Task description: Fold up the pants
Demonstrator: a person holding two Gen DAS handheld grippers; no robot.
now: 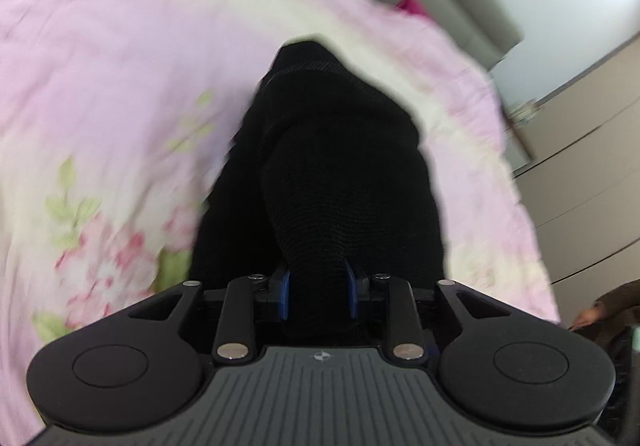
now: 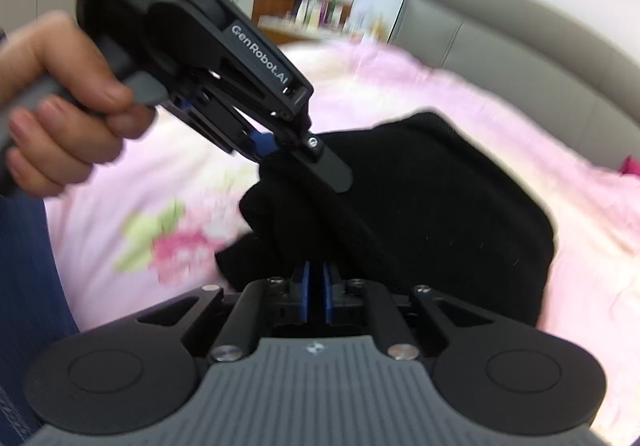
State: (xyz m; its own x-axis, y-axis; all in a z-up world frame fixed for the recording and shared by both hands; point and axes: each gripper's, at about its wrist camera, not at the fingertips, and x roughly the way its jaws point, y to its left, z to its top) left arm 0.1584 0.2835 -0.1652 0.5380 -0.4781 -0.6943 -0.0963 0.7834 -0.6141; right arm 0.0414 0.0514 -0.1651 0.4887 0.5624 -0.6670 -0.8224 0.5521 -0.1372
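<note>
Black knit: your pants (image 2: 420, 214) are a dark ribbed fabric, bunched into a thick mound with a rounded far edge, and a stitched band shows across the far end in the left wrist view (image 1: 320, 67).
Where they lie: on the pink floral bedspread (image 1: 120, 86), near the middle of the bed, with the near edge lifted up into both of your tools.
Shape: the near part is gathered into folds and ridges rather than flat; one raised ridge runs from your left gripper toward the right one, and the far part slumps onto the bedding.
Left gripper (image 1: 318, 294): its blue pads (image 1: 285, 296) stand a little apart with a thick wad of the black knit pinched between them, so you have hold of the cloth there.
Left gripper from the other side (image 2: 288, 150): it comes in from the upper left, angled down, its tip buried in the near left edge of the pants; your hand (image 2: 60, 106) wraps the grey handle.
Right gripper (image 2: 316, 294): the blue pads (image 2: 306, 296) are nearly together, with only a thin dark slit between them; black cloth lies right at their tips, and it looks nipped there.
Surroundings: grey headboard (image 2: 500, 26) at the far side, blurred shelves (image 2: 304, 6) beyond, blue trouser leg (image 2: 28, 266) at the near left.
Sharpness: the bedding is smeared.
</note>
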